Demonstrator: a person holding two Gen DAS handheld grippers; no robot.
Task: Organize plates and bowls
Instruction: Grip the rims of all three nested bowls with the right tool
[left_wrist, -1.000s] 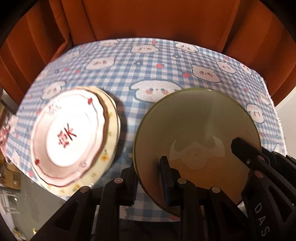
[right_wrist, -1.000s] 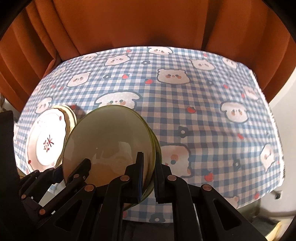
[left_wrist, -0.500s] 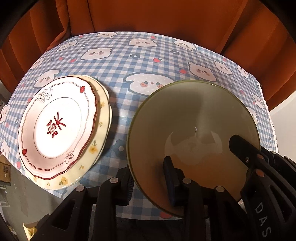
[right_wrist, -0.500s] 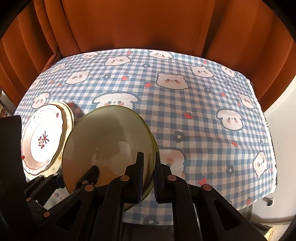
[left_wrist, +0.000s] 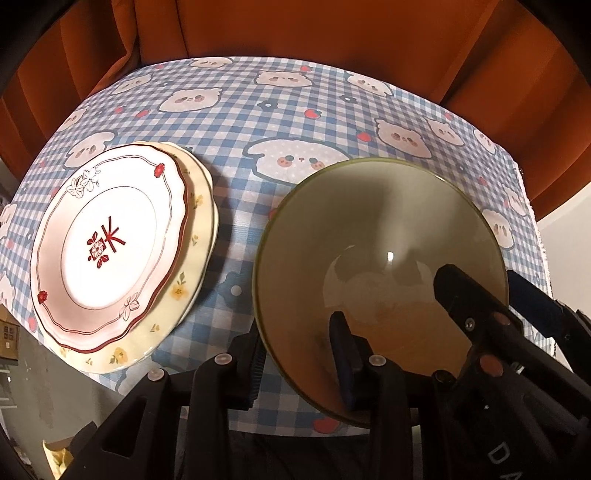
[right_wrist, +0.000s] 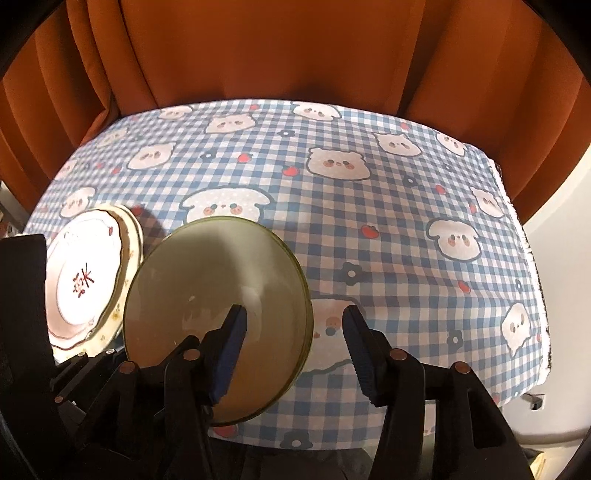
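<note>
Green bowl (left_wrist: 376, 236) on checked cloth (left_wrist: 236, 206) covering desk, right of two stacked plates (left_wrist: 110, 240). Left gripper (left_wrist: 295, 354) straddles bowl's near rim, one finger inside, one outside; jaws just been opening, seemingly off the rim, though view is tight. Right gripper (right_wrist: 293, 332) just sprung open, spread wide: left finger (right_wrist: 232, 332) inside bowl, right finger outside, clear of rim.
</note>
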